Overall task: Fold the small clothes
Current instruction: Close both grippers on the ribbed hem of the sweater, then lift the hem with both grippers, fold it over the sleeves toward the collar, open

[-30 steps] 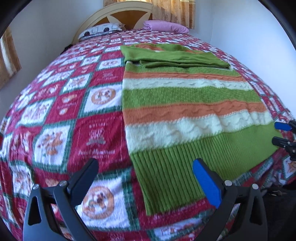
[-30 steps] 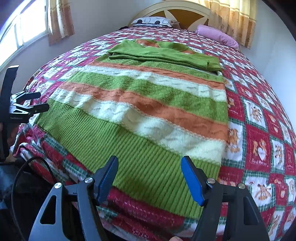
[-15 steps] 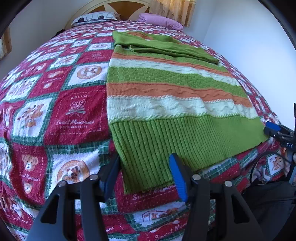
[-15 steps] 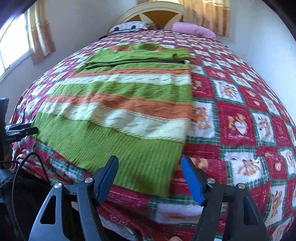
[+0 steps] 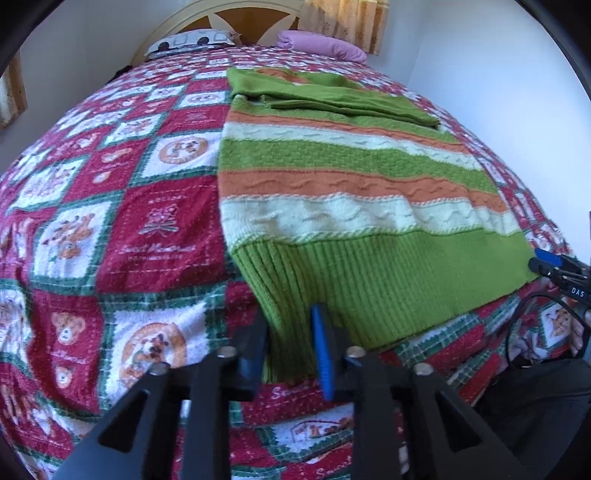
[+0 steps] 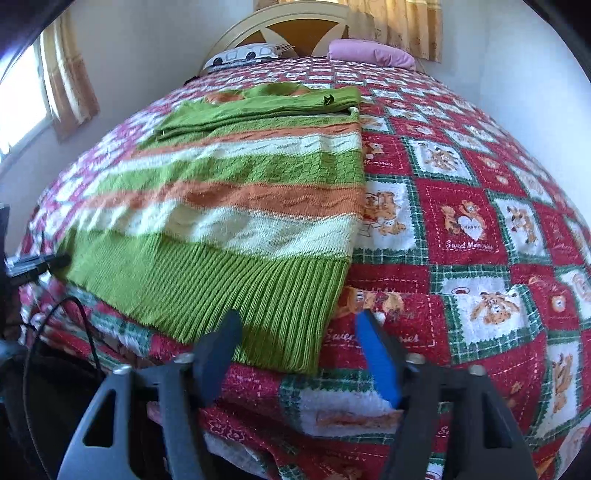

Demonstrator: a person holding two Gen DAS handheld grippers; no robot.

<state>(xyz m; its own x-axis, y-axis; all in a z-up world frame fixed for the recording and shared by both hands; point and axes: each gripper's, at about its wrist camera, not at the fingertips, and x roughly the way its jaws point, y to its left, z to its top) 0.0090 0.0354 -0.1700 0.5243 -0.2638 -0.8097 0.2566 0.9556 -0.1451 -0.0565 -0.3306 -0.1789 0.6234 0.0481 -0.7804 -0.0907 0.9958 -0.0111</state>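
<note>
A knitted sweater striped green, orange and cream lies flat on the patchwork quilt, with its sleeves folded across the top. My left gripper is at the hem's near left corner. Its jaws are closing and the green ribbed hem fills the gap between them. In the right wrist view the sweater has its near right corner between the jaws of my right gripper. These jaws are closing too but stand wide, and the blue pad is over bare quilt, apart from the cloth.
The bed's near edge drops off just under both grippers, where a black cable hangs. Two pillows and a wooden headboard are at the far end. A white wall runs along the right and a curtained window along the left.
The left jaws have narrowed from wide apart down around the hem's left corner. The right gripper has swung over to the hem's right corner, and its jaws have narrowed somewhat.
</note>
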